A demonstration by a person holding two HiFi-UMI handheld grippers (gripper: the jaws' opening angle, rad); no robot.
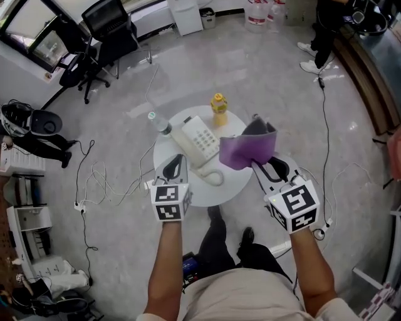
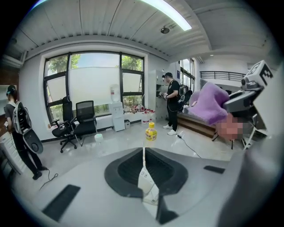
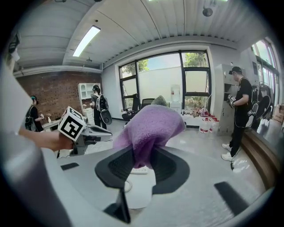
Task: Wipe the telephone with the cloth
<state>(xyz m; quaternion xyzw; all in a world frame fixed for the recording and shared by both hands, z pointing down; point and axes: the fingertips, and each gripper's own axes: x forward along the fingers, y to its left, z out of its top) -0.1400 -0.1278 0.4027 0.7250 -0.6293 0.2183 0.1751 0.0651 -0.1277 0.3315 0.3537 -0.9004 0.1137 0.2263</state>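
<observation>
Yellow bottle (image 1: 218,108), clear bottle (image 1: 159,123) beside telephone (image 1: 199,141) on table (image 1: 238,182); contents unclear.

Round white table (image 1: 214,195) bearing a yellow bottle (image 1: 218,108) at its far edge and a clear bottle (image 1: 160,123) at its left edge, set on a pale glossy floor (image 1: 263,75) crossed by loose white cables (image 1: 106,178) and one black cable (image 1: 325,125). Black office chairs (image 1: 94,59) stand at upper left (a white cabinet (image 1: 187,15) and water jugs (image 1: 260,11) lie further right). One person (image 1: 319,37) stands at upper right, another (image 1: 41,145) at far left.
</observation>
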